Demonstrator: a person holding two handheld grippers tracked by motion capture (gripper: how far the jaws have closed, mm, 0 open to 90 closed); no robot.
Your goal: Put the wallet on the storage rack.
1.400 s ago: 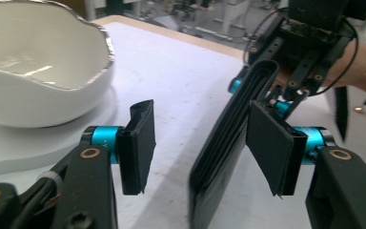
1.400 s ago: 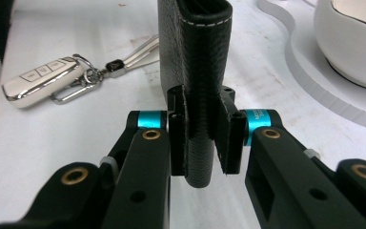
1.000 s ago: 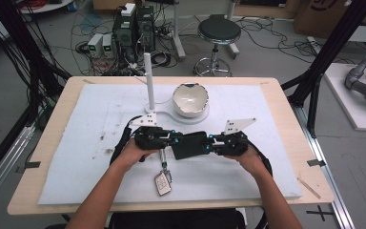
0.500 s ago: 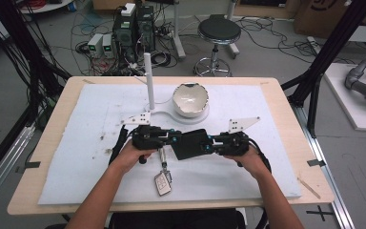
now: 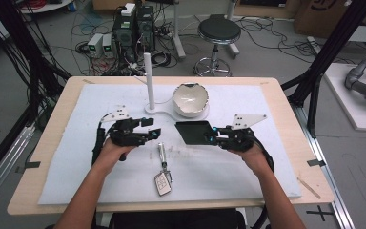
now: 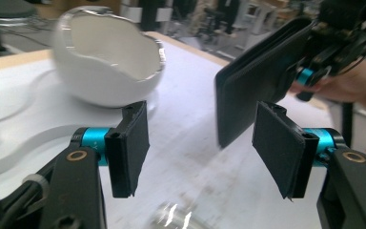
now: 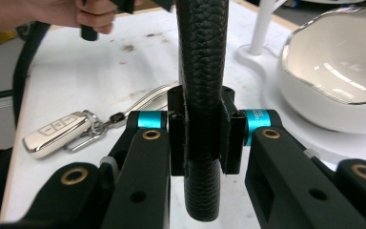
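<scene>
A flat black leather wallet [image 5: 194, 132] hangs just above the white mat, and my right gripper [image 5: 213, 135] is shut on its right edge. In the right gripper view the wallet [image 7: 202, 67] stands on edge between the closed jaws of that gripper [image 7: 202, 138]. My left gripper [image 5: 151, 130] is open a short way to the wallet's left, apart from it. In the left gripper view the left gripper [image 6: 205, 148] has nothing between its pads, and the wallet [image 6: 257, 81] sits beyond the right pad.
A white bowl [image 5: 189, 99] with a jagged rim stands on a white base behind the grippers, beside a white upright post [image 5: 148, 78]. A key fob [image 5: 162, 183] on a strap lies on the mat [image 5: 248, 167] near the front, between the person's forearms.
Both grippers were together on the wallet at the centre. The left one has let go, opened and drawn left. The right one has carried the wallet slightly right.
</scene>
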